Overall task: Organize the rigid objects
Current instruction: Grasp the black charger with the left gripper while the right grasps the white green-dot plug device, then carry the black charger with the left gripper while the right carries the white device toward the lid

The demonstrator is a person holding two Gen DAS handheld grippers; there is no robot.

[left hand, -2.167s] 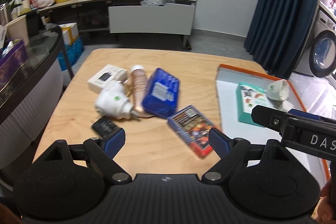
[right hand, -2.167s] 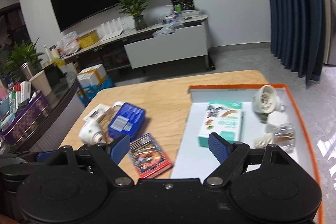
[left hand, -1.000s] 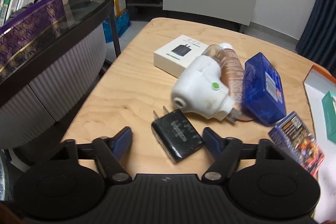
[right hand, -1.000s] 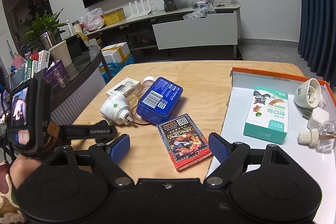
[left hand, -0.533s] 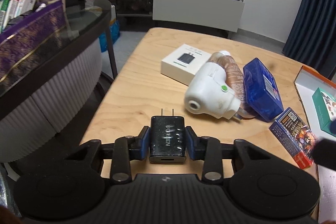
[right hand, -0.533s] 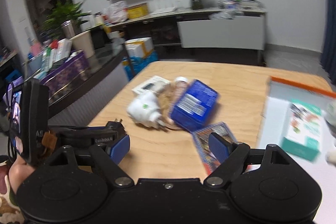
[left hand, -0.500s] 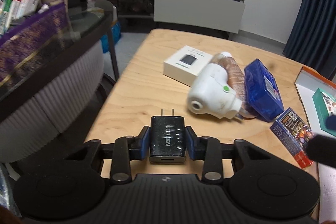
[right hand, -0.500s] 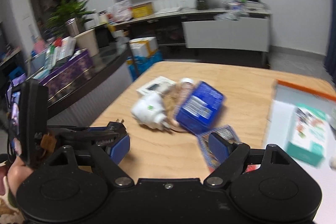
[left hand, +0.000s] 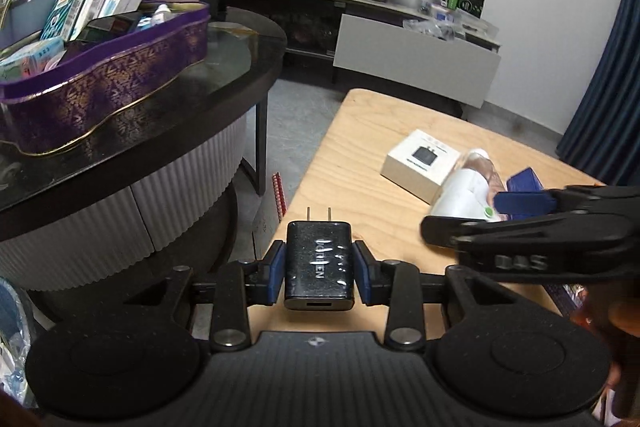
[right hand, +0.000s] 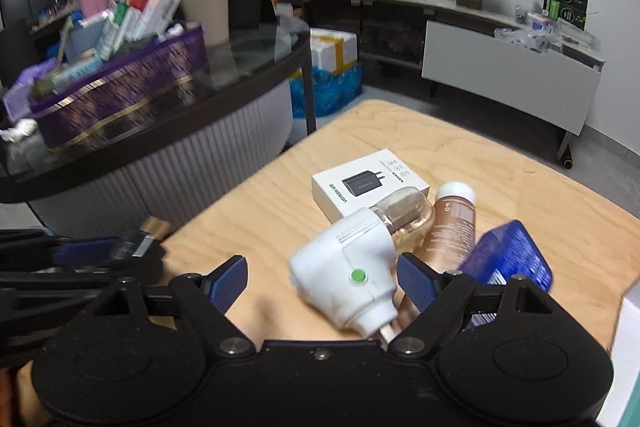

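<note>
1. Bordering the scene on the left, a dark glass-topped counter (left hand: 160, 155) was seen, with a purple box (left hand: 100, 95) of cartons on it; a strip of open floor lay between the counter and the wooden table (left hand: 360, 155).
2. The left gripper (left hand: 319, 269) was closed tight on the black charger (left hand: 319, 263), a blue pad pressed to each side, prongs pointed away, over the table's near left edge.
3. Bare tabletop was left beyond the charger, up to the white charger box (left hand: 420, 163) near the far left corner.
4. The right gripper (right hand: 322, 279) was held wide open and empty, with the white plug-in device (right hand: 348, 275) lying between its fingers, untouched.
5. Just beside that device, a bronze bottle (right hand: 452, 223) and a blue case (right hand: 512, 259) were crowded together, leaving little room there.
6. Only in the left wrist view were the charger's label and port shown; only in the right wrist view were the device's green dot, its clear bottle end and a white tray corner (right hand: 628, 331) at the right edge shown.
</note>
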